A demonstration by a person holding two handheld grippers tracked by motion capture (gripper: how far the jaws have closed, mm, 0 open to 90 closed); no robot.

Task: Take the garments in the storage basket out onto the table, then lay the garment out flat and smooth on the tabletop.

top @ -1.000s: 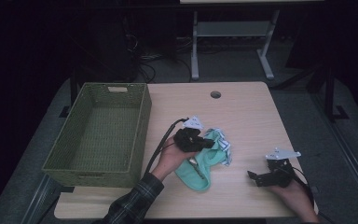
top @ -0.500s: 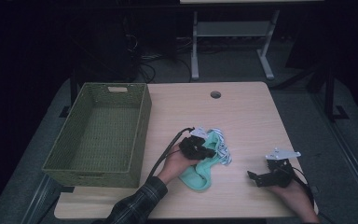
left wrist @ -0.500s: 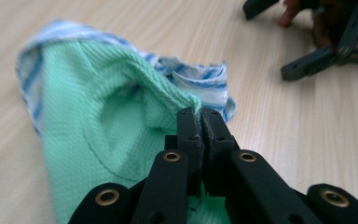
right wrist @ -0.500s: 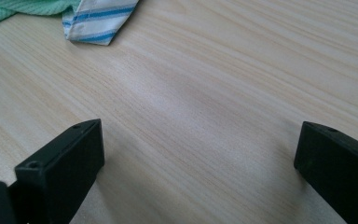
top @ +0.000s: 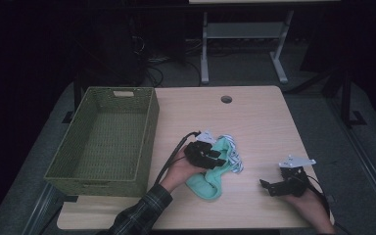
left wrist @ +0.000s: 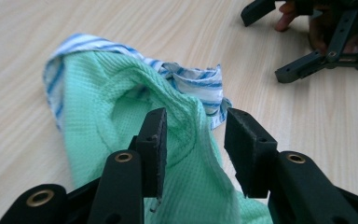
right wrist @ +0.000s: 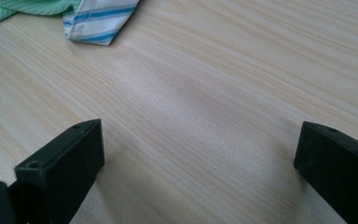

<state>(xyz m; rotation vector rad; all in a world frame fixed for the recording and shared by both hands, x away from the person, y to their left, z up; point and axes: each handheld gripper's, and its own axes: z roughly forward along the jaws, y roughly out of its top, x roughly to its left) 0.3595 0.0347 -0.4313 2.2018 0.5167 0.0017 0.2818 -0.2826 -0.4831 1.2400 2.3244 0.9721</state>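
Observation:
A mint-green waffle cloth (top: 204,184) (left wrist: 98,121) lies crumpled near the table's front, with a blue-and-white striped cloth (top: 233,157) (left wrist: 200,79) bunched against it. My left gripper (top: 219,159) (left wrist: 193,133) hovers low over them. Its jaws have just been opening and now stand apart, with a raised fold of the green cloth loose between them. My right gripper (top: 269,186) (right wrist: 196,154) (left wrist: 307,44) rests on the table to the right of the cloths, open wide over bare wood. A corner of the striped cloth (right wrist: 98,21) shows ahead of it.
A green woven basket (top: 149,128) stands empty at the table's left side. The light wooden table (top: 259,122) has a round cable hole (top: 226,99) near its far edge. A metal stand's legs (top: 245,44) rise on the floor beyond.
My left gripper's jaws, shut on the cloth a second ago, have parted and the green fold sits loose between them. The hand shifted slightly toward the front. The right gripper has not moved.

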